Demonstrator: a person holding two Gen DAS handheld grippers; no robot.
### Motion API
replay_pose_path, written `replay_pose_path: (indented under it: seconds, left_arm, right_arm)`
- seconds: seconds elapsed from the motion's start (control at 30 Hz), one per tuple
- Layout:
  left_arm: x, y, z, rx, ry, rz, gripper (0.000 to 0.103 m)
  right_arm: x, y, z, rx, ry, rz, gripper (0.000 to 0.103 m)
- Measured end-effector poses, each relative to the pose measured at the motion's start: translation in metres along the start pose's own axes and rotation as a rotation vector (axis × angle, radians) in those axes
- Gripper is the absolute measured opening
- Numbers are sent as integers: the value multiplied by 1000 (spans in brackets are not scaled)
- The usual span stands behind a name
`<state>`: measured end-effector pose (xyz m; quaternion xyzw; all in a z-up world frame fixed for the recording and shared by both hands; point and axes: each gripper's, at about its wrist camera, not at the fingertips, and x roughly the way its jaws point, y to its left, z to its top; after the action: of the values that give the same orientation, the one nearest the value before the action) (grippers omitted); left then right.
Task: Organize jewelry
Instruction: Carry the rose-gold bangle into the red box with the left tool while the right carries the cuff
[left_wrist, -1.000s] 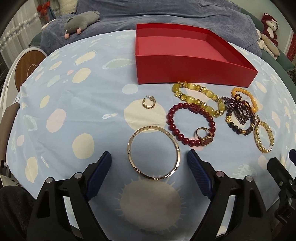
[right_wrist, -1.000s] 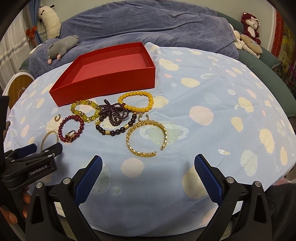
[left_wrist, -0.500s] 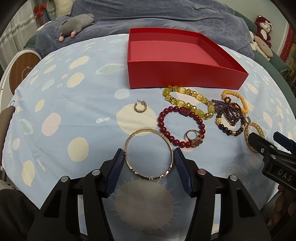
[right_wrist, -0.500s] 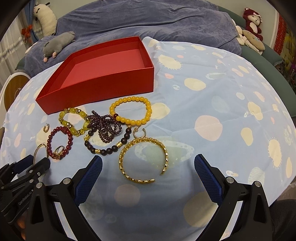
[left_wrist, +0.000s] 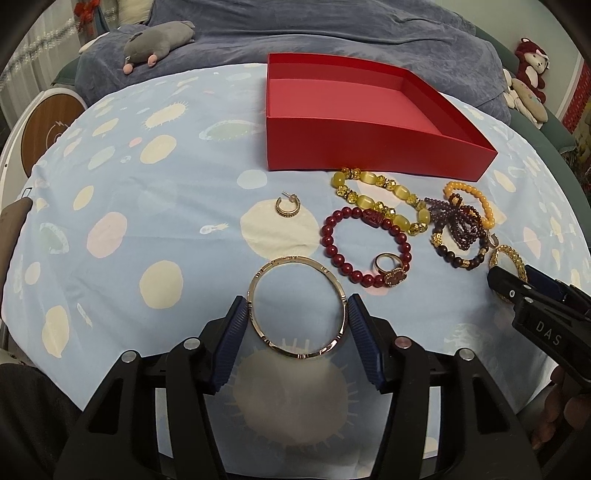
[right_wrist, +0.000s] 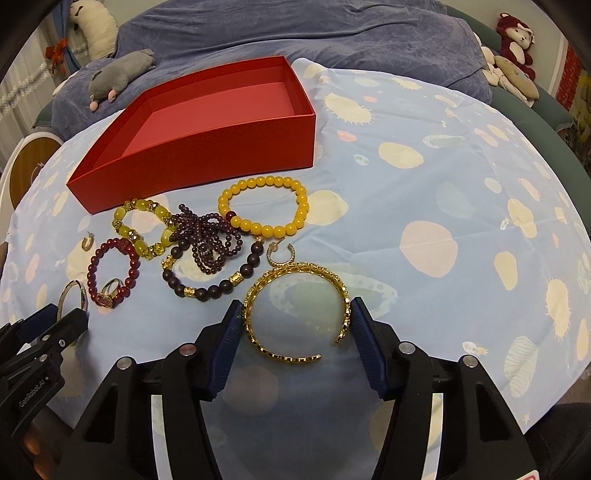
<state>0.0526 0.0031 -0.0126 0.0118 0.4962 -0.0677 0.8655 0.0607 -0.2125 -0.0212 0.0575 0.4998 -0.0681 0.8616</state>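
Left gripper (left_wrist: 297, 319): we had its blue pads set against both sides of the thin rose-gold bangle (left_wrist: 297, 306), roughly half open, the bangle lying flat on the spotted cloth (left_wrist: 122, 206).
Right gripper (right_wrist: 297, 319): its jaws were closing around the open gold cuff (right_wrist: 295, 306); the pads looked to touch the cuff's sides, though we could not tell how firmly.
Red box (left_wrist: 369, 122): it stood empty at the far side of the cloth, beyond the jewelry.
Other pieces: the red bead bracelet (left_wrist: 364, 247), the ring (left_wrist: 391, 269), the yellow bead bracelet (right_wrist: 264, 206) and a small hoop earring (left_wrist: 286, 208) lay between the grippers and the box.
Risk, bangle: we judged a thin smooth ring squeezed across its width could pop out or flip upward once lifted.
Risk, cuff: we judged the open ends could flex inward under pressure, so the cuff might slip or twist.
Risk, neighbours: the small earring (right_wrist: 280, 254) touching the cuff's far edge could be dragged along.
Writing: we read "DAS" on the right gripper's body in the left view, and "GenRobot.AI" on the left gripper's body in the right view.
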Motion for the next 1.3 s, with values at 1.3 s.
replay_pose_path:
  seconds: [1.3]
  left_arm:
    - [69,-17,252,81,-89,-73,53]
  right_arm:
    - [58,41,244,-116,-87,155,56]
